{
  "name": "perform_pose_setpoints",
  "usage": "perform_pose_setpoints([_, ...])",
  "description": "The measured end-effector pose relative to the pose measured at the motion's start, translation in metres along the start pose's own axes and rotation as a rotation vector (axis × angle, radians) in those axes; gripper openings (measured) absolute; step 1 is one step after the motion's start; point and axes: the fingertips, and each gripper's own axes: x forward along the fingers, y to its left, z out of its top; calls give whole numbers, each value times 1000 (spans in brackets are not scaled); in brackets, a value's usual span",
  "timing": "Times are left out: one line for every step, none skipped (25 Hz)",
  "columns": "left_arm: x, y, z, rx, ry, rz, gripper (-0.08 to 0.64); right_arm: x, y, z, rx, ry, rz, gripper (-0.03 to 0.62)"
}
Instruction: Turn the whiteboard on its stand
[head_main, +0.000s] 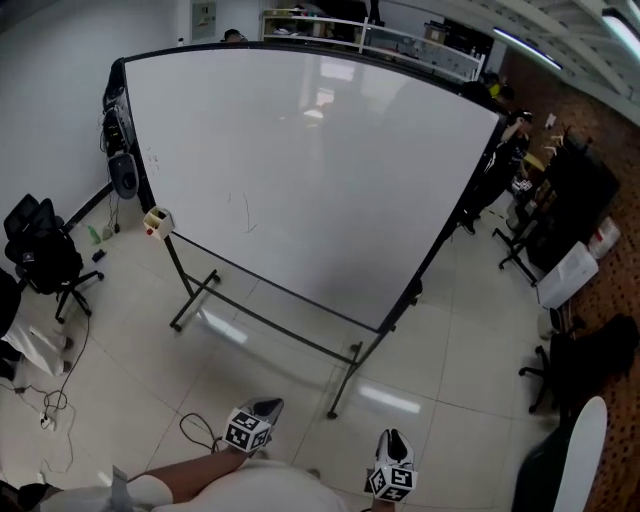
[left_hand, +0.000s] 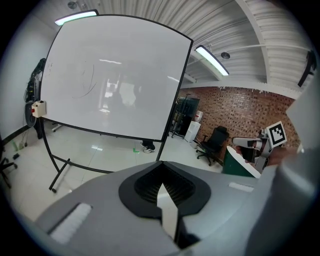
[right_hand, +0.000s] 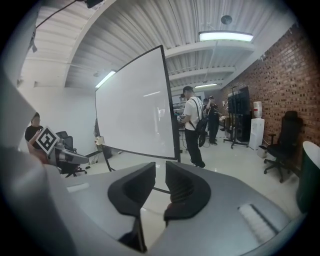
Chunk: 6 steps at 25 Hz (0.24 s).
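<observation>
Fingers (left_hand: 145, 184) of the left gripper (left_hand: 161, 167) are pressed together, their tips meeting with nothing between them. The right gripper (right_hand: 160, 170) has its fingers (right_hand: 186, 192) parted by a narrow gap, which is likewise empty; neither gripper touches anything.

The whiteboard (left_hand: 110, 75) stands well ahead of the left fingers and above them, on its stand (head_main: 262, 320), with a small box (left_hand: 38, 107) at its left edge. From the right fingers the whiteboard (right_hand: 135, 110) lies ahead and a little to the left, seen at a slant.

Only the head view shows the whole board (head_main: 300, 170), the stand's feet on the tiled floor (head_main: 130, 340), and both grippers low down, the left gripper (head_main: 262, 408) and right gripper (head_main: 392, 440) well short of the frame. Only the left gripper view shows the brick wall (left_hand: 240, 107) and the right gripper's marker cube (left_hand: 276, 133) off to the right of the fingers. Only the right gripper view shows people (right_hand: 192, 125) standing past the board's right edge, beyond the fingers.
</observation>
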Motion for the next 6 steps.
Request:
perform_pose_setpoints([1,-3,-1,6,0,-2,20,-3,-9,4,3,-16,-15,57])
perform_pose_setpoints([2,-5,-1,11,-2,-2,20,-6,-19,10,10,-33,-31,57])
perform_pose_setpoints([3,-7,-1,16,-7,1,20,-10,-31,16,17,-51,-48,57])
perform_pose_setpoints([4,-8,1,20,-15,7,20,-15,-43,23,21,-70,-63,57])
perform_pose_setpoints([4,-9,3,22,-23,15,20,-20,-55,31,23,-90,-77,57])
perform_pose_setpoints([5,-10,6,24,-31,23,20,-25,-67,39,23,-109,-90,57])
